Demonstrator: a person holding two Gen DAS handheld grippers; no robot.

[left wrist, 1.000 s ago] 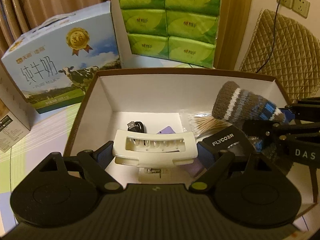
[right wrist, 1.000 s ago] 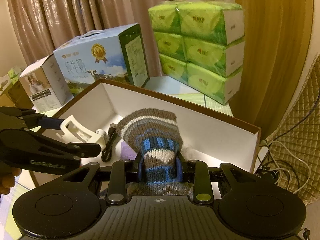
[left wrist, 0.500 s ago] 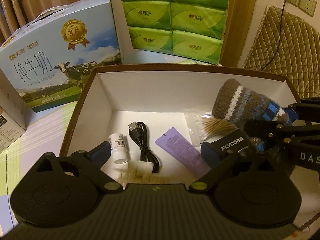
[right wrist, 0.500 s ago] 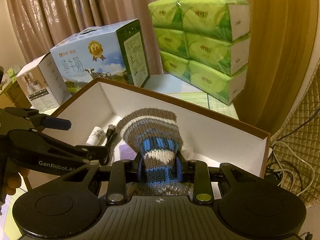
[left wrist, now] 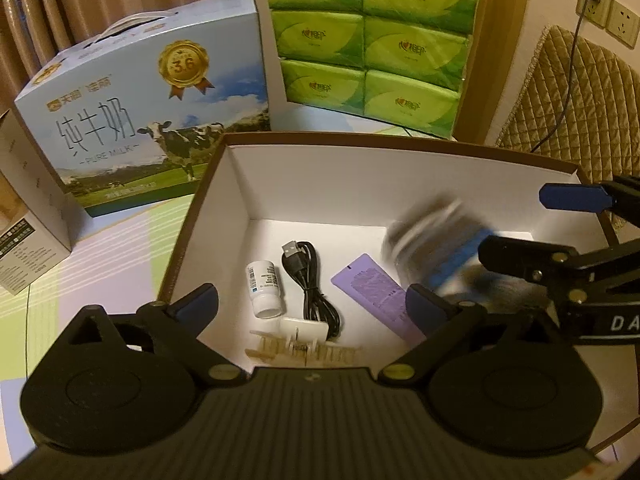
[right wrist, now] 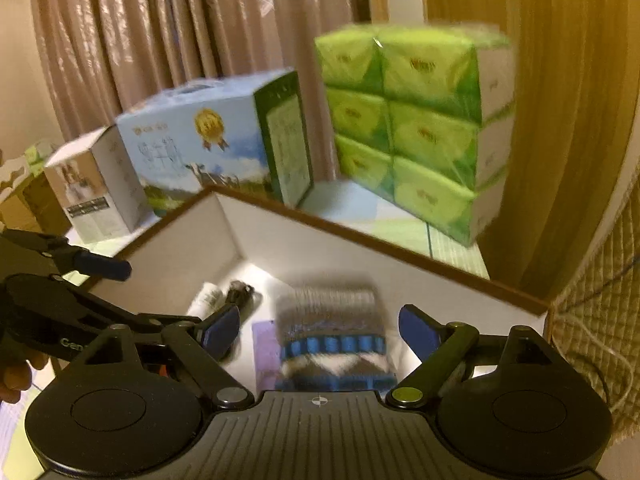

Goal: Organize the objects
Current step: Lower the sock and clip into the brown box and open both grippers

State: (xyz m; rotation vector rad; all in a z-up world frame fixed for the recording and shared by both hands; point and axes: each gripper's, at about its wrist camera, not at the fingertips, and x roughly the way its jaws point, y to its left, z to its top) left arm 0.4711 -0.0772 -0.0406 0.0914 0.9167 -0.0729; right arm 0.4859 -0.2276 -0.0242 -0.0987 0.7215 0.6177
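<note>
An open cardboard box (left wrist: 360, 140) with a brown rim and white inside holds a white bottle (left wrist: 264, 288), a black USB cable (left wrist: 308, 284), a purple sachet (left wrist: 376, 292) and a white toothed plastic piece (left wrist: 300, 340) near the front wall. My left gripper (left wrist: 310, 306) hangs open above them, holding nothing. A striped knit sock (left wrist: 436, 248), blurred by motion, lies loose in the box's right part. In the right wrist view the sock (right wrist: 332, 336) sits below my right gripper (right wrist: 320, 332), whose jaws are spread wide apart from it. The box rim (right wrist: 360, 236) runs behind.
Behind the box stand a blue milk carton (left wrist: 152, 120) and a stack of green tissue packs (left wrist: 372, 40). A small grey box (left wrist: 24, 248) is at the left. A quilted cushion (left wrist: 580, 112) and wall sockets (left wrist: 608, 12) are at the right. A hand (right wrist: 12, 380) holds the left gripper.
My left gripper let go of the white toothed piece, which now lies in the box. My right gripper opened and the sock dropped out of it into the box.
</note>
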